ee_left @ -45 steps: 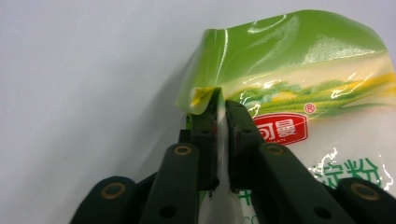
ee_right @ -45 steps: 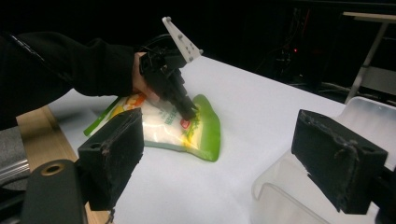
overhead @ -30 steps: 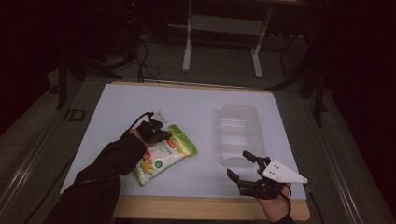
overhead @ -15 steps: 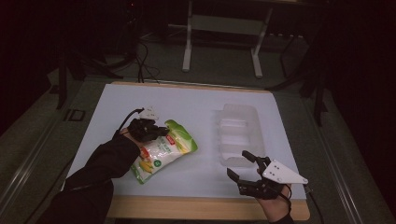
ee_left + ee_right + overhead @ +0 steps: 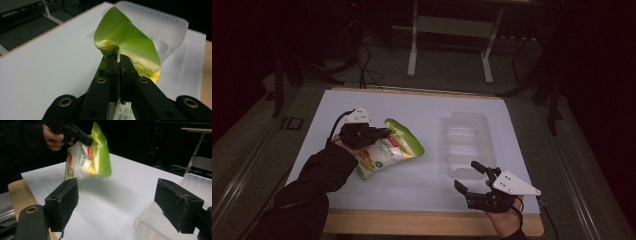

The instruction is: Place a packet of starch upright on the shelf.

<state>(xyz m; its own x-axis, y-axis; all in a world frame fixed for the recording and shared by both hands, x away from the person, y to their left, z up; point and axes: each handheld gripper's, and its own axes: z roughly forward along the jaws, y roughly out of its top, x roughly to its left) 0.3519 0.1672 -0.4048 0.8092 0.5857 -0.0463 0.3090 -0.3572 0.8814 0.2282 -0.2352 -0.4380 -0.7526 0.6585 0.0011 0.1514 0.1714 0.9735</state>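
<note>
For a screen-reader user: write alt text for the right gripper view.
The left gripper, shut on a green snack pouch, holds it clear above the white table. In the foreground the right gripper stands wide open with its jaws far apart, beside a clear plastic tray at the right.

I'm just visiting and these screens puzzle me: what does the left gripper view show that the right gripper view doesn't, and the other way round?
Left gripper view alone: its two black jaws pressed shut on the edge of the green snack bag, seen close up.

Right gripper view alone: its own jaws standing wide apart, the bag's printed front, and the person's left hand holding the other gripper.

Both: the bag, the white table and the clear plastic tray.
</note>
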